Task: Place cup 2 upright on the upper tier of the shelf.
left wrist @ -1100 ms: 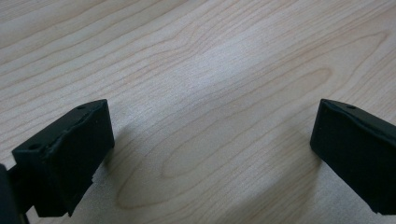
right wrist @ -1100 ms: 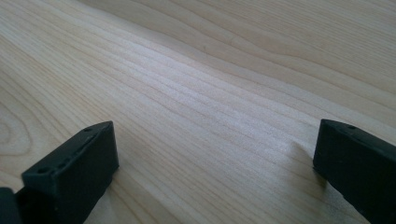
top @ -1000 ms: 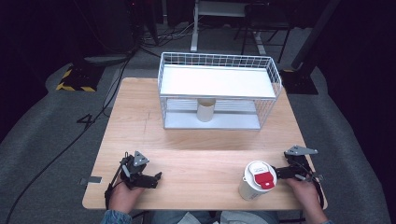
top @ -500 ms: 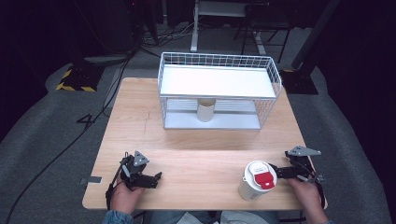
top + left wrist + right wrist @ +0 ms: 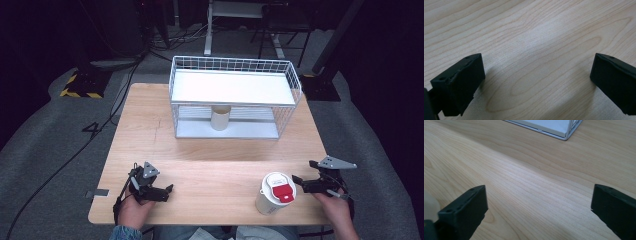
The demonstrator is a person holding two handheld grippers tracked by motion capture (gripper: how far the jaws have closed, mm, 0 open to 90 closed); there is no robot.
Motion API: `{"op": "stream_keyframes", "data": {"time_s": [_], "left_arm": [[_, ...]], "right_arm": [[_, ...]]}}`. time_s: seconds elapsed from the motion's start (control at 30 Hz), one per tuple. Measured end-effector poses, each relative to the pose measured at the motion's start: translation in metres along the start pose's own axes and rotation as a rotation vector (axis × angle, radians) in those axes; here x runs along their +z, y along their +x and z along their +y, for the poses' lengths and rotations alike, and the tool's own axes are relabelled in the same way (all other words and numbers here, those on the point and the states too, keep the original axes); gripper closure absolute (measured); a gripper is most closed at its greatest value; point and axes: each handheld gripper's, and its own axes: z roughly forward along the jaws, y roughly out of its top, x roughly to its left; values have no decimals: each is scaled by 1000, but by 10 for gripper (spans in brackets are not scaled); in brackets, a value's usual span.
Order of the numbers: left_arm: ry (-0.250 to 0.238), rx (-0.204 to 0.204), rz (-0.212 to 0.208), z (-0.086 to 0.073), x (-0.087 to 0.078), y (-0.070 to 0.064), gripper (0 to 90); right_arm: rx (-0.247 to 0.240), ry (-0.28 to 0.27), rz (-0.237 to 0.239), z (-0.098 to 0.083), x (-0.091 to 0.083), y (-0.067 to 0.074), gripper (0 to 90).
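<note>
Wooden table (image 5: 215, 170) with a white wire rack (image 5: 235, 95) toward its far edge, one pale cup (image 5: 220, 117) already upright on the rack's lower shelf under the solid top. Near the front right corner, a white cup (image 5: 274, 194) with a red-tabbed lid, upright and untouched, so probably little done yet and the grasp and carry to the rack left to do. Just right of that cup, right gripper (image 5: 320, 184) wide open and empty; left gripper (image 5: 159, 190) near the front left corner, also wide open over bare wood.
</note>
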Motion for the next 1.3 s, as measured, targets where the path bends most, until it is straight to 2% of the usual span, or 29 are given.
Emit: {"op": "stream_keyframes", "data": {"time_s": [0.3, 0.73, 0.83, 1.17, 1.3], "left_arm": [[0, 0, 0, 0, 0, 0, 1], [1, -3, 2, 0, 0, 0, 1], [2, -3, 4, 0, 0, 0, 1], [1, -3, 4, 0, 0, 0, 1], [1, -3, 4, 0, 0, 0, 1]], "right_arm": [[-28, -16, 19, 7, -13, 8, 0], [-43, -46, 49, 12, -47, 23, 0], [-53, -50, 64, 12, -57, 29, 0], [-75, -59, 113, 14, -70, 45, 0], [-107, -60, 146, 16, -77, 59, 0]]}}
